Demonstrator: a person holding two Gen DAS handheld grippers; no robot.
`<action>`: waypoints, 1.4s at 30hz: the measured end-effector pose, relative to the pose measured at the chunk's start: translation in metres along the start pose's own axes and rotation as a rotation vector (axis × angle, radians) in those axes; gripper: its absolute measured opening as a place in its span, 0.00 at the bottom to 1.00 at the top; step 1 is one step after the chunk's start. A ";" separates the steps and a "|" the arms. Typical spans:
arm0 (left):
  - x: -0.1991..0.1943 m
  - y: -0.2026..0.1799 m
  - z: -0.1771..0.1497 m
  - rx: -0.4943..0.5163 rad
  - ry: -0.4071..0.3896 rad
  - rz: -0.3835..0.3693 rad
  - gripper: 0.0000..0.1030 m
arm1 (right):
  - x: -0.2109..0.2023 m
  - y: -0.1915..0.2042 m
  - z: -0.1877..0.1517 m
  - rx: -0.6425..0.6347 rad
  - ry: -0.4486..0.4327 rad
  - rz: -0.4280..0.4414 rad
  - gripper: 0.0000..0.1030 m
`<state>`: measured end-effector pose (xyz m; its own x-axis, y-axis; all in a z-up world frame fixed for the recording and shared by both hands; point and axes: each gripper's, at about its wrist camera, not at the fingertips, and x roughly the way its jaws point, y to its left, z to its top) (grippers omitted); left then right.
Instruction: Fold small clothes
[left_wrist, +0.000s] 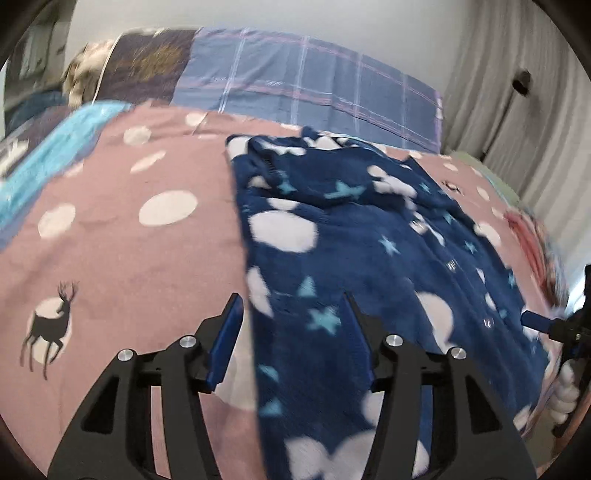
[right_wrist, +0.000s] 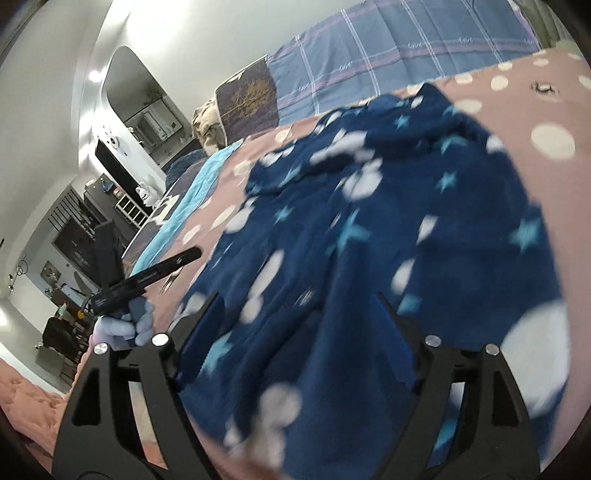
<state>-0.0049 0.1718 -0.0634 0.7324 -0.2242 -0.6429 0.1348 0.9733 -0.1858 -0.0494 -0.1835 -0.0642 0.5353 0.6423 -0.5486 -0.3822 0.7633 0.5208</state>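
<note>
navy garment (left_wrist: 369, 236) lies spread beneath both open claws.

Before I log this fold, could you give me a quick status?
Both grippers open, empty. Navy star garment spread on pink bedspread. Nothing in the way.

garment: the navy fleece garment with white clouds and pale stars (left_wrist: 369, 236) lies spread on the bed.
bed cover: the pink dotted bed cover (left_wrist: 122, 229) lies under the garment, reaching out to its left and right.
pillow: the blue checked pillow (left_wrist: 314, 85) lies behind the garment, at the bed's head.
left claw (left_wrist: 291, 325): over the garment's near left edge.
right claw (right_wrist: 299, 317): over the garment's near part, right of the left one.
</note>
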 end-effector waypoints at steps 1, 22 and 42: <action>-0.004 -0.005 -0.003 0.021 -0.006 0.008 0.56 | -0.002 0.003 -0.005 0.003 0.005 0.014 0.79; -0.041 0.004 -0.065 -0.060 0.072 -0.137 0.60 | -0.015 0.014 -0.043 0.058 0.091 0.002 0.05; -0.031 -0.008 -0.087 -0.135 0.272 -0.347 0.43 | -0.098 -0.119 -0.075 0.518 -0.074 -0.096 0.47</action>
<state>-0.0869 0.1671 -0.1065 0.4553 -0.5578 -0.6940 0.2399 0.8274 -0.5077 -0.1129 -0.3318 -0.1216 0.6083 0.5506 -0.5717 0.0833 0.6721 0.7358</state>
